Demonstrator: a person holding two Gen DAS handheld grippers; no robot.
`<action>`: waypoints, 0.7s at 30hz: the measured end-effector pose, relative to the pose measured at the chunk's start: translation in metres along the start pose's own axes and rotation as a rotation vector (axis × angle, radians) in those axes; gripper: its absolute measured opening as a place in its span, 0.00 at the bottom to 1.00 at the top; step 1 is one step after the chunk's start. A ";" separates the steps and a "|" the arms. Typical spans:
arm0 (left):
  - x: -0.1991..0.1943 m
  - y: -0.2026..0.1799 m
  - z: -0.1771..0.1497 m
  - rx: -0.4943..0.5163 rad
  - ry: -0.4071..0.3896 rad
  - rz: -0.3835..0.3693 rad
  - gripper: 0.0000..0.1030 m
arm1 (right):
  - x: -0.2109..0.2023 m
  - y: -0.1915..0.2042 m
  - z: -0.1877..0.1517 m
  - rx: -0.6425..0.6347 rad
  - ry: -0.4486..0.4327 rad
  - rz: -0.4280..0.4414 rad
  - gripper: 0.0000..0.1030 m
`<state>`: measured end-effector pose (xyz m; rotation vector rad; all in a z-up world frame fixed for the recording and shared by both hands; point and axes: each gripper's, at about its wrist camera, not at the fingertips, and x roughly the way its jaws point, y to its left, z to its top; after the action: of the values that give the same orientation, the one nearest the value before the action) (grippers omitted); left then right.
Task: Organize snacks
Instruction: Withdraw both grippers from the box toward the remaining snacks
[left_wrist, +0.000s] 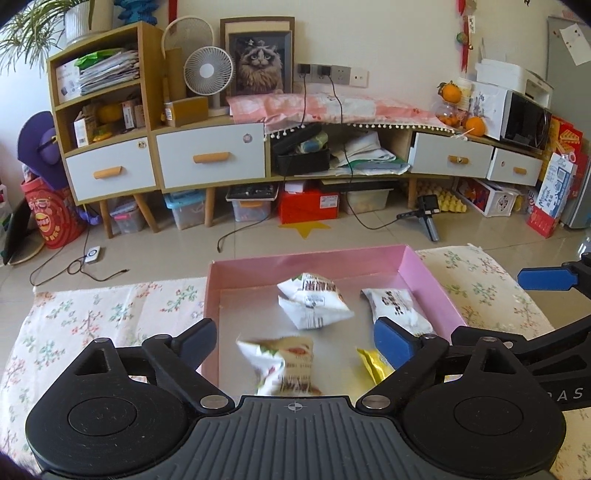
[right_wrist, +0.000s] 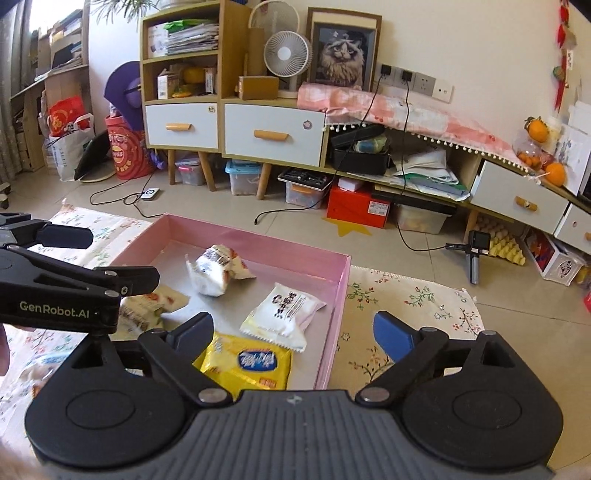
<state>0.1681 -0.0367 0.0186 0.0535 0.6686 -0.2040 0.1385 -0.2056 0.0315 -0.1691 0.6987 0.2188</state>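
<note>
The left gripper (left_wrist: 295, 334) is hanging over the near end of the pink box (left_wrist: 424, 271), its jaws spread wide and pinching nothing. Just below it, a blurred white and red snack packet (left_wrist: 284, 363) is showing between the fingers without touching either pad, inside the near end of the box. The right gripper (right_wrist: 293, 328) is standing just as wide and empty, one finger over the box and the blue-padded one (right_wrist: 391, 336) out past the box's right wall, above the flowered cloth (right_wrist: 406, 302) that is lying under the box. Nearest to it in the box a yellow packet (right_wrist: 247, 363) is lying flat by the near right corner, and a white packet with dark lettering (right_wrist: 282, 317) is resting just beyond it, close to the right wall. A crumpled white packet (right_wrist: 218, 269) is sitting further in, around the middle of the box floor. The box's far end is lying bare. Beyond the box, across the tiled floor, a low cabinet with white drawers (left_wrist: 210, 157) is standing against the wall, with a small white fan (left_wrist: 208, 70) and a framed cat picture (left_wrist: 260, 59) on top of it.
</note>
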 end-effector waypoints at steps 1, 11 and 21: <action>-0.004 0.000 -0.002 -0.002 0.000 -0.001 0.92 | -0.003 0.001 -0.002 -0.001 0.000 0.000 0.92; -0.040 0.006 -0.028 -0.013 0.032 -0.006 0.94 | -0.033 0.013 -0.019 0.015 0.017 0.013 0.97; -0.073 0.012 -0.056 -0.029 0.058 -0.023 0.97 | -0.057 0.027 -0.037 0.020 0.040 0.034 1.00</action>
<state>0.0806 -0.0061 0.0193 0.0244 0.7298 -0.2158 0.0658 -0.1960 0.0384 -0.1433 0.7438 0.2411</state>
